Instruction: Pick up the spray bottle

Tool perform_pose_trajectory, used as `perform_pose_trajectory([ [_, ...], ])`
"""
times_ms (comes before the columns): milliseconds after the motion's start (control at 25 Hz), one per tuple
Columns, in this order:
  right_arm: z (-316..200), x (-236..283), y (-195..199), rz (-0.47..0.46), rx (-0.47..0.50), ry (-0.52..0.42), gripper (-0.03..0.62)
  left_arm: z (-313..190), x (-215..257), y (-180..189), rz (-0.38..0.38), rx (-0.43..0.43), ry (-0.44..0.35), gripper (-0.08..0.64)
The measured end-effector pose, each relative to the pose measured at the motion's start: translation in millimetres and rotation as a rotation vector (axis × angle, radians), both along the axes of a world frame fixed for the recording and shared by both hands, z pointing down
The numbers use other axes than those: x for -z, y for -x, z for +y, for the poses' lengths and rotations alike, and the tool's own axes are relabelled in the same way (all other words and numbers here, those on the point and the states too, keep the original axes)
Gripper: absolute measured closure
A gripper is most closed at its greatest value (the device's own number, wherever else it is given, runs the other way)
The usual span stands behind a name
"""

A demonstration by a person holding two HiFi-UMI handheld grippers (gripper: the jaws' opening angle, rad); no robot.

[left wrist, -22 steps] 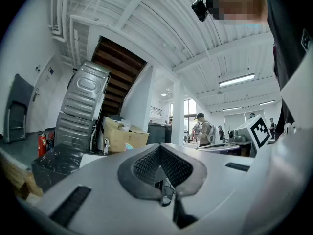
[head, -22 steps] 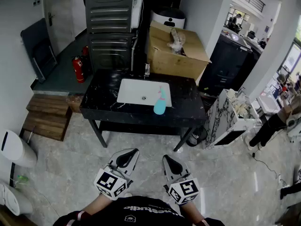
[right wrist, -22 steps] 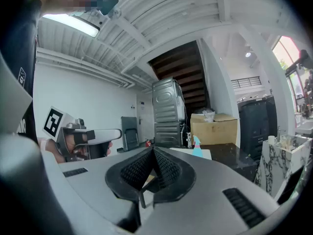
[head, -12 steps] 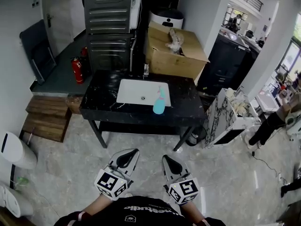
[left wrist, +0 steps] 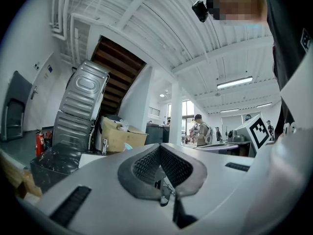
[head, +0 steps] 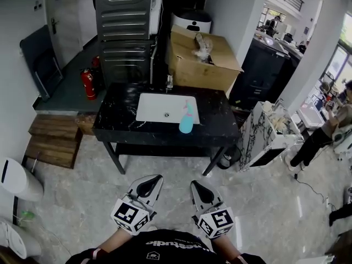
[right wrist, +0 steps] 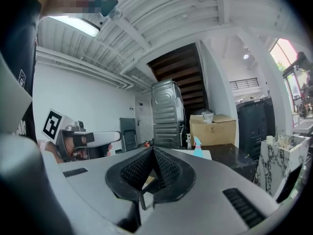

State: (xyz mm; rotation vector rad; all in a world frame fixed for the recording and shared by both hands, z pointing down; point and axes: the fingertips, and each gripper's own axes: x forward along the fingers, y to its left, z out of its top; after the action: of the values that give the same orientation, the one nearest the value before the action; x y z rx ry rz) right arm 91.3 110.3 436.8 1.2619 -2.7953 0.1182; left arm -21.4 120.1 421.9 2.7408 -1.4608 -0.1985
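Note:
A teal spray bottle (head: 187, 119) stands upright on a black marble table (head: 220, 128), at the right edge of its white inset sink (head: 165, 108). My left gripper (head: 156, 178) and right gripper (head: 194, 184) hover side by side over the floor close to my body, well short of the table. Both are shut with nothing between the jaws. In the right gripper view the bottle (right wrist: 197, 147) shows small and far off, above and to the right of the closed jaws (right wrist: 153, 151). The left gripper view shows its jaws (left wrist: 159, 148) closed, and only a sliver of the bottle (left wrist: 128, 146) peeks over them.
A cardboard box (head: 201, 59) and a tall metal machine (head: 124, 32) stand behind the table. A red fire extinguisher (head: 88, 84) and wooden steps (head: 55, 139) lie to the left. A marble-patterned cabinet (head: 269, 136) and a person (head: 324, 133) are on the right. Grey tiled floor lies between me and the table.
The head view has drifted slightly. Both grippers keep their place and stay shut, and the bottle has not moved.

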Motion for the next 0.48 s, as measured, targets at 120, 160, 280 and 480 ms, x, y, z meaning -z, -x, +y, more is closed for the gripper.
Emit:
perform_pose_trajectory([
  [120,0,-3,5,-0.008,-0.017,0.016,0.555,1,-2,8,0.003,-0.008,0.003,0.546],
  [160,0,-3,7,-0.006,-0.022,0.017,0.555,1,-3,12,0.004,-0.011,0.003,0.546],
  [280,3,-5,15,0.008,-0.031,0.011,0.555,3,-6,22,0.017,-0.009,0.006,0.546],
  [480,7,-11,27,0.025,-0.053,0.012,0.555,-1,-15,35,0.034,-0.032,0.008,0.546],
])
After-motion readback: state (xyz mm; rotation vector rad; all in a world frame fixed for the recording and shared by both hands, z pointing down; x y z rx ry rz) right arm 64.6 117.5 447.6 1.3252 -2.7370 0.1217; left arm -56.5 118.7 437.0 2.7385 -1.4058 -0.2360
